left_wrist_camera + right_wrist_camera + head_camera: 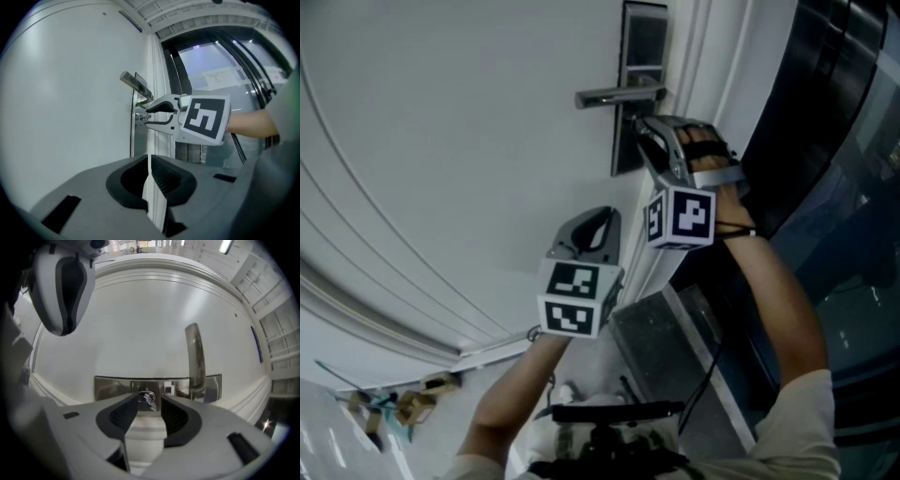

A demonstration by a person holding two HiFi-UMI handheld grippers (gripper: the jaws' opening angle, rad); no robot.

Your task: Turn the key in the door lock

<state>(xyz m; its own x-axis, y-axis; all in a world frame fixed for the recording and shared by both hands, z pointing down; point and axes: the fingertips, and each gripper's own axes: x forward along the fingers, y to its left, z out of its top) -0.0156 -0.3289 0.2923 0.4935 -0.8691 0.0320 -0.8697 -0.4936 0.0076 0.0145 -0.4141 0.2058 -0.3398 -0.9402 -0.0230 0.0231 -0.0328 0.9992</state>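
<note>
Key (149, 399) between parted right tongs (149, 402)

The lock plate (630, 89) sits on the door (441, 141) near its right edge, just beside the door frame (698, 56). The handle (617, 95) juts leftward from the plate. In the left gripper view the key (149, 399) is in the plate below the handle. The right gripper (649, 133) is at the plate under the handle, its jaws standing apart on either side of the key. The left gripper (589, 225) hangs lower and to the left, before the door and clear of the plate. A glass panel (825, 122) lies right of the frame.
</note>
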